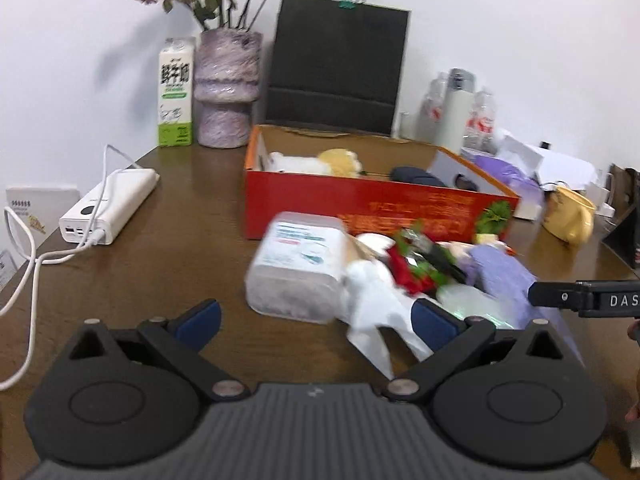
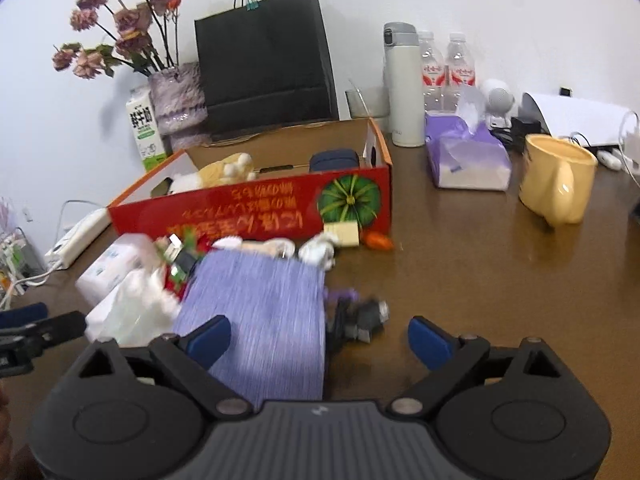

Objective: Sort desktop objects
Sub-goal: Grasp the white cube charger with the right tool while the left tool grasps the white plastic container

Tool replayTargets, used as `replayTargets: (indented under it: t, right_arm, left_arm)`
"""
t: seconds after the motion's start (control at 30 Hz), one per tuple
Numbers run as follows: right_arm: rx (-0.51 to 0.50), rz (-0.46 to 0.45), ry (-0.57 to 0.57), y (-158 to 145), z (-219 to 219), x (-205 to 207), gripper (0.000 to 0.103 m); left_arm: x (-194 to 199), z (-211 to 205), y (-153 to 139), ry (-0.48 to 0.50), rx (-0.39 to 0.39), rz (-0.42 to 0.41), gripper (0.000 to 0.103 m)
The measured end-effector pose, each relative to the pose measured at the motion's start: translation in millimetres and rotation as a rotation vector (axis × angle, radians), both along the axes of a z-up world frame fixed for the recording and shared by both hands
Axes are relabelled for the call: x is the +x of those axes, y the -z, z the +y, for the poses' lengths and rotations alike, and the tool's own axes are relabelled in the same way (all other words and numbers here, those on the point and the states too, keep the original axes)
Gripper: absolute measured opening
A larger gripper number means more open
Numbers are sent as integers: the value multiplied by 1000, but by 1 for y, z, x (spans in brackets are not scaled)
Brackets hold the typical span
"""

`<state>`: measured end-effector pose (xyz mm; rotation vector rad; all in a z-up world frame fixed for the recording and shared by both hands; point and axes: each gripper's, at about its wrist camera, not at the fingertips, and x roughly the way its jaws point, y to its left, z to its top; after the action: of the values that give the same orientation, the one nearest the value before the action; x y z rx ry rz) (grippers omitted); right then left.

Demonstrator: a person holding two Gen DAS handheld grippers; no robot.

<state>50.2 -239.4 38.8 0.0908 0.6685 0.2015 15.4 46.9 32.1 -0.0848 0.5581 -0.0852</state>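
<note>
From the left wrist, the left gripper (image 1: pixel 316 320) stands with its jaws spread wide and nothing gripped; a crumpled white tissue (image 1: pixel 376 304) lies between the blue pads without being pressed. Just ahead on the brown table (image 1: pixel 180 248) sits a blurred heap: a clear plastic box (image 1: pixel 296 264) with a printed label, a red and green bundle (image 1: pixel 416 264) and a purple cloth (image 1: pixel 504 272). Behind the heap is the red cardboard box (image 1: pixel 360 208), open at the top, with a plush toy (image 1: pixel 316 162) and a dark object inside. Left of it lie a white power bank (image 1: pixel 108 206) and its cable; a milk carton (image 1: pixel 176 92), a vase of dried flowers (image 1: pixel 226 92) and a black paper bag (image 1: pixel 336 68) stand along the wall. A yellow mug (image 1: pixel 570 216) is at the far right, and part of the other tool juts in from the right edge.

From the right wrist, the right gripper (image 2: pixel 318 340) is also wide open and holds nothing; the purple cloth (image 2: pixel 260 320) lies between its pads, close to the left one, with a small dark purple-and-grey object (image 2: pixel 360 316) beside it. Beyond are the red box (image 2: pixel 256 208), a purple tissue pack (image 2: pixel 466 152), the mug (image 2: pixel 556 180), a white flask (image 2: pixel 402 84) and two water bottles (image 2: pixel 446 68)
</note>
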Motion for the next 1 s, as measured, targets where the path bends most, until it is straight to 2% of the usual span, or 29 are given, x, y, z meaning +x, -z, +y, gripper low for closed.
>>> replayTargets:
  t: [0.1, 0.3, 0.33, 0.43, 0.47, 0.5, 0.57, 0.6, 0.63, 0.7, 0.87, 1.0]
  right_arm:
    - [-12, 14, -16, 0, 10, 20, 89]
    - [-16, -2, -69, -1, 23, 45, 89]
    - [-13, -3, -81, -1, 25, 48, 89]
    - [10, -1, -101, -1, 30, 53, 89]
    - [25, -8, -112, -2, 31, 54, 86]
    - [30, -16, -122, -2, 33, 55, 77]
    - [21, -13, -135, -1, 39, 60, 67]
    - [16, -2, -141, 1, 42, 63, 66]
    - [16, 11, -147, 3, 44, 66, 64]
    - [15, 40, -156, 7, 48, 69, 59]
    - [-43, 41, -160, 2, 49, 53, 58]
    - [63, -31, -135, -12, 29, 38, 58]
  left_arm:
    - [18, 9, 3, 6, -42, 30, 103]
    - [54, 18, -3, 18, -101, 27, 102]
    - [60, 17, -3, 19, -103, 28, 101]
    - [76, 18, 1, 28, -116, 63, 89]
    - [80, 19, 4, 42, -135, 81, 86]
    - [83, 21, 7, 50, -152, 94, 85]
    - [89, 22, 11, 48, -166, 117, 83]
    - [92, 22, 13, 48, -162, 124, 77]
    - [93, 21, 14, 44, -151, 129, 70]
    - [91, 22, 14, 43, -141, 126, 69]
    - [68, 27, -3, 5, -142, 62, 69]
    - [42, 39, -21, -15, -192, 19, 69]
